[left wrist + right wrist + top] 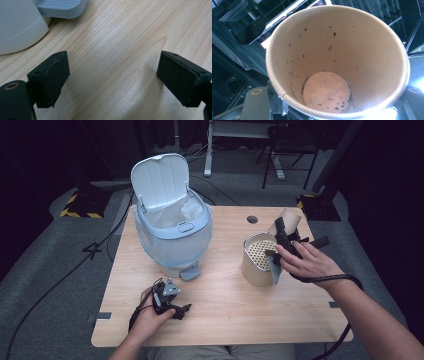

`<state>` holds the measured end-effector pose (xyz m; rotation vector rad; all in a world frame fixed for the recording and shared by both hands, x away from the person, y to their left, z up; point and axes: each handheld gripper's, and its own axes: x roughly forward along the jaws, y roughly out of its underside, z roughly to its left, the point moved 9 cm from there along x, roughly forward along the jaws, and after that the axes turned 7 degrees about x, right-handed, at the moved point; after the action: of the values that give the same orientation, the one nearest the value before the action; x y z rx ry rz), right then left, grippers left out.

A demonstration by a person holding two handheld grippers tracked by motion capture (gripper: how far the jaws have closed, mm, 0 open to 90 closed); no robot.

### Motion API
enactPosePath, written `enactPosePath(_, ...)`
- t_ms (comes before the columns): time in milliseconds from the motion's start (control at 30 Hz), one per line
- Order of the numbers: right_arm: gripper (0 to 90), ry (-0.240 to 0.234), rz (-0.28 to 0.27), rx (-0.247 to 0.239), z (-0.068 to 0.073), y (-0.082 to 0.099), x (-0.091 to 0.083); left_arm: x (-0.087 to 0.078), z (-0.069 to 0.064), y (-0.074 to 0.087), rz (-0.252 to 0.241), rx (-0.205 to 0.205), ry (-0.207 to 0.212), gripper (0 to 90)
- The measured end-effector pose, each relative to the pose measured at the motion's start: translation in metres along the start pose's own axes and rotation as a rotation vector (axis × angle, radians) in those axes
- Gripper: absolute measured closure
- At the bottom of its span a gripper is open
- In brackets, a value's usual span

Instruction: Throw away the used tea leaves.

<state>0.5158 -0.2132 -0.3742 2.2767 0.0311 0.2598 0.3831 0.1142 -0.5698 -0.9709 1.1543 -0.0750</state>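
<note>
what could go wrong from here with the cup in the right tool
1. The cup is held tipped in the right tool above the strainer pot; dark specks cling to its inner wall, so leftover grounds may miss the pot and land on the table.
2. The paper cup is thin; a hard squeeze could crush it.
3. The bin stands open across the table; carrying the cup there could knock the pot over.

The bin (172,227) is pale blue with a white lid and liner. The cup (337,60) is tan, its inside flecked with dark specks. The tan holder (259,257) has a cream, perhaps perforated, dotted top. The table (225,300) is light wood grain.
</note>
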Motion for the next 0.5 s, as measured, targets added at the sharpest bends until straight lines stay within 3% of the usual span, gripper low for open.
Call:
enactPosePath(200,30.8,0.002,0.003,-0.002,-0.0003,0.001,0.0001,0.0,0.0,0.0,0.0,0.0,0.0,11.8)
enactPosePath(500,30.5,-0.003,0.01,0.039,-0.0025,0.0061,-0.0001,0.0,0.0,0.0,0.0,0.0,0.001,11.7)
